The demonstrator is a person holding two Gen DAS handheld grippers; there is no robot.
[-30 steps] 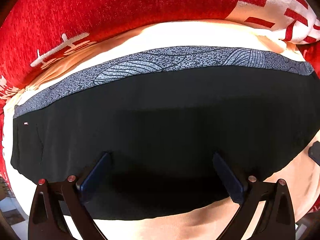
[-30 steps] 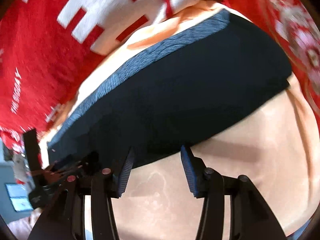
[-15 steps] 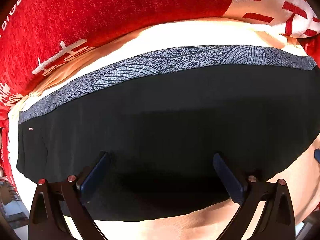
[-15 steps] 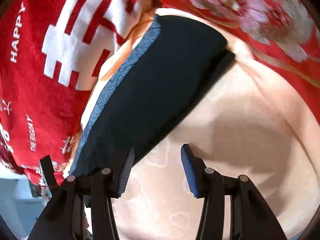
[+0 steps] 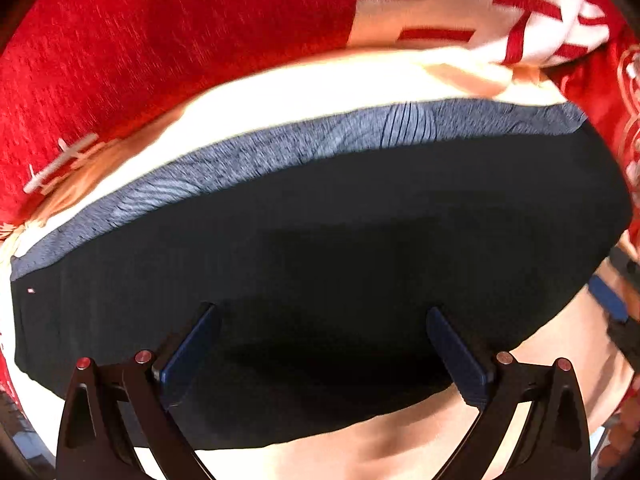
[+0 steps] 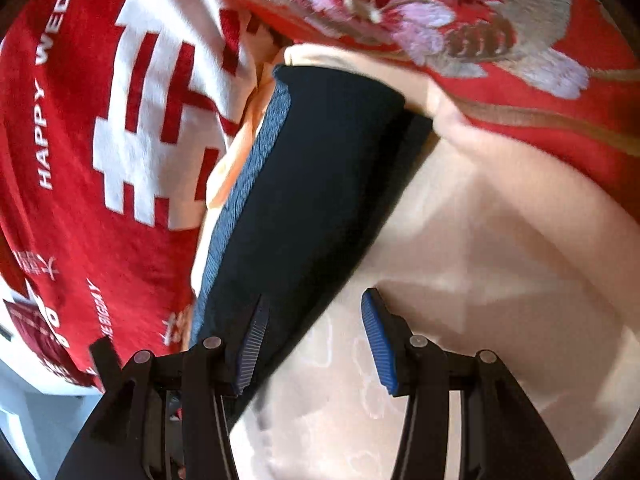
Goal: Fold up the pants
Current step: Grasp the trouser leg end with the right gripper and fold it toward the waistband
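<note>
Smooth black pants (image 5: 320,232), patterned grey waistband (image 5: 280,148), peach sheet (image 6: 480,280)

- The pants (image 5: 320,232) are lying flat on a pale peach bed sheet, folded into one long, smooth black band.
- A grey-blue patterned strip (image 5: 304,144), printed with fine leaf-like lines, is running along the whole far long edge of the pants.
- A tiny pale tag is showing near one short end of the black cloth.
- In the right wrist view, the pants (image 6: 320,184) are stretching away lengthwise, their far short end lying just beside the red bedding heaped at the sheet's far edge.
</note>
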